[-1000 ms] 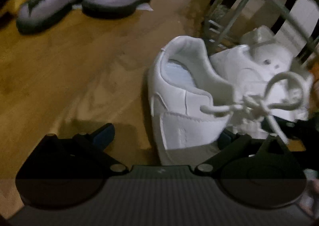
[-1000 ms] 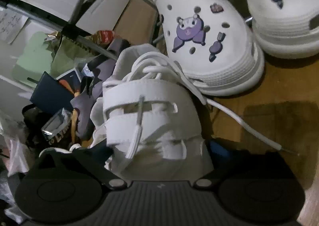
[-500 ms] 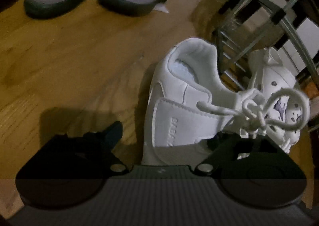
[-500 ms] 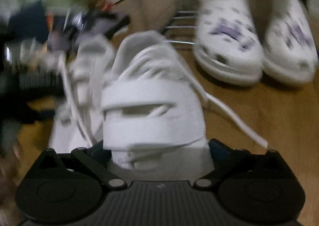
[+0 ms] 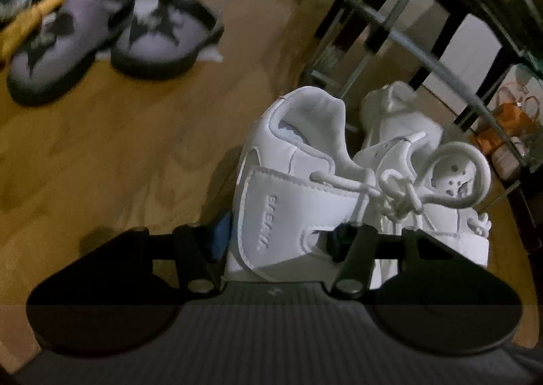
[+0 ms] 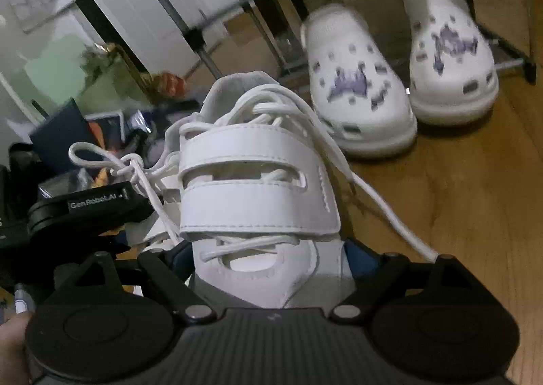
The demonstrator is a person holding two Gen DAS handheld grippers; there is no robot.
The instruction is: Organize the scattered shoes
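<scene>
My left gripper (image 5: 278, 239) is shut on a white strapped sneaker (image 5: 285, 181), its heel pointing away over the wooden floor (image 5: 118, 154). Its looped lace (image 5: 454, 178) hangs to the right. My right gripper (image 6: 268, 256) is shut on the other white sneaker (image 6: 258, 188), seen from the front with its two straps and loose laces. That second sneaker also shows in the left wrist view (image 5: 404, 120), just right of the first. The left gripper's body (image 6: 85, 208) shows at the left of the right wrist view.
Two grey-purple slippers (image 5: 101, 35) lie on the floor at the far left. Two white clogs with purple charms (image 6: 400, 86) stand side by side by a metal rack (image 5: 424, 28). Clutter of boxes and bags (image 6: 85, 127) sits at the left.
My left gripper has closed onto the first sneaker. My right gripper has swung with its sneaker, bringing both sneakers side by side; the clogs now sit farther off.
</scene>
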